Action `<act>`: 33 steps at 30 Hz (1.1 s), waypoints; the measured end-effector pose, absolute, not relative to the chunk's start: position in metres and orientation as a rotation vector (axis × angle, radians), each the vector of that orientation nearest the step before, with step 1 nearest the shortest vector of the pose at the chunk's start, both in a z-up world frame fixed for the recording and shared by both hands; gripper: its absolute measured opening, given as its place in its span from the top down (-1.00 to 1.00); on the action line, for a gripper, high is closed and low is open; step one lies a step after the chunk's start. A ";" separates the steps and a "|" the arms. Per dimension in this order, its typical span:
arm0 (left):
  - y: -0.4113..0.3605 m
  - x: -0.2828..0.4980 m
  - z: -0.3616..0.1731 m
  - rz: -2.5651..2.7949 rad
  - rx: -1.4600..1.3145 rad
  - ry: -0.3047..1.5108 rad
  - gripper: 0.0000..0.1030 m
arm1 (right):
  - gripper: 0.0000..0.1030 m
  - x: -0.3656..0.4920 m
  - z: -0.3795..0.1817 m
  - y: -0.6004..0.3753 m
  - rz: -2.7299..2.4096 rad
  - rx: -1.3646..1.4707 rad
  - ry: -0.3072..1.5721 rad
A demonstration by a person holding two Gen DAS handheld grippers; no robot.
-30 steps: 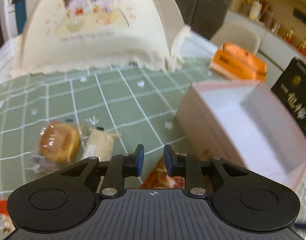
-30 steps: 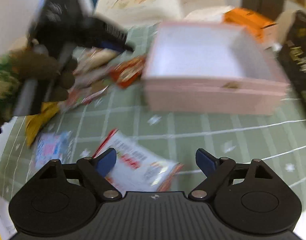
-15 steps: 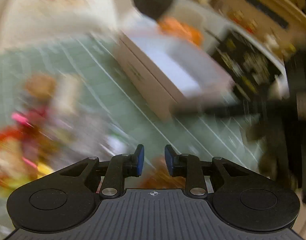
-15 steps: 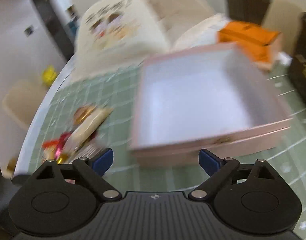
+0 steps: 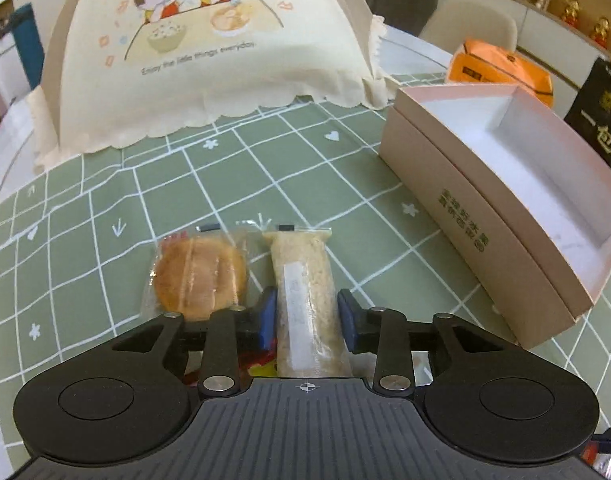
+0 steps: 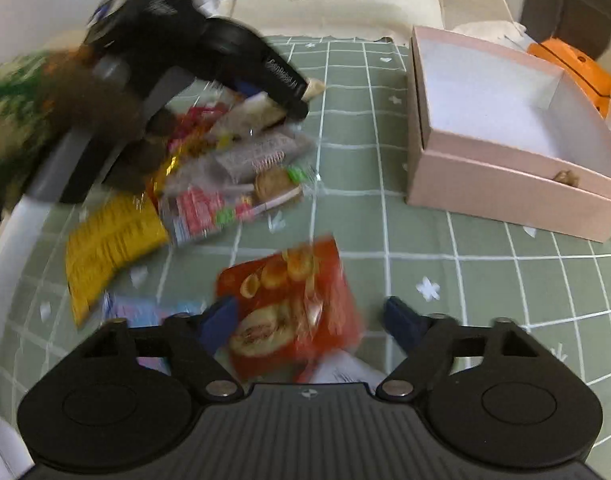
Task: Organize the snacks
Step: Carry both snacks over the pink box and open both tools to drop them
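- The pink box (image 5: 457, 216) stood empty, so sorting had barely begun; the snack pile (image 6: 225, 168) lay on the green checked tablecloth (image 5: 185, 184)
- The left gripper (image 5: 307, 316) pointed steeply down, jaws opening astride the pale rice bar (image 5: 305, 280), not pressing it, the round cake (image 5: 199, 276) just beside
- The right gripper (image 6: 309, 320) angled down, jaws closing around the red snack packet (image 6: 293, 300), contact unclear in the blur

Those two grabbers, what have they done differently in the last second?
The left gripper was nearly shut over an orange packet; now its fingers are opening around the long pale snack, without pressing it. The right gripper swung over the pink box and back, from a white packet to a red packet, its fingers closing. The box is empty as before.
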State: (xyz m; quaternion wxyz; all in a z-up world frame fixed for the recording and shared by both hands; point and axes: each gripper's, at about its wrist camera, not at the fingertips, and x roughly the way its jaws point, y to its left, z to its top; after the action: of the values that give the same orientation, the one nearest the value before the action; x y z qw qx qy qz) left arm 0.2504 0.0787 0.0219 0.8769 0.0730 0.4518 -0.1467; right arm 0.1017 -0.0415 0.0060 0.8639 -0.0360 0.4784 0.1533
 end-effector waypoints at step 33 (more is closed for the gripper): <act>-0.013 0.060 0.099 -0.348 -0.155 0.825 0.34 | -0.41 0.082 0.054 -0.170 0.369 -0.141 0.835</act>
State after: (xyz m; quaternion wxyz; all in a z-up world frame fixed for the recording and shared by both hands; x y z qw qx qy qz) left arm 0.0599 -0.0131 0.0986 0.8985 -0.0750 0.3985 -0.1681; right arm 0.0818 -0.1699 0.0541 0.8952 -0.0681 0.4030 0.1778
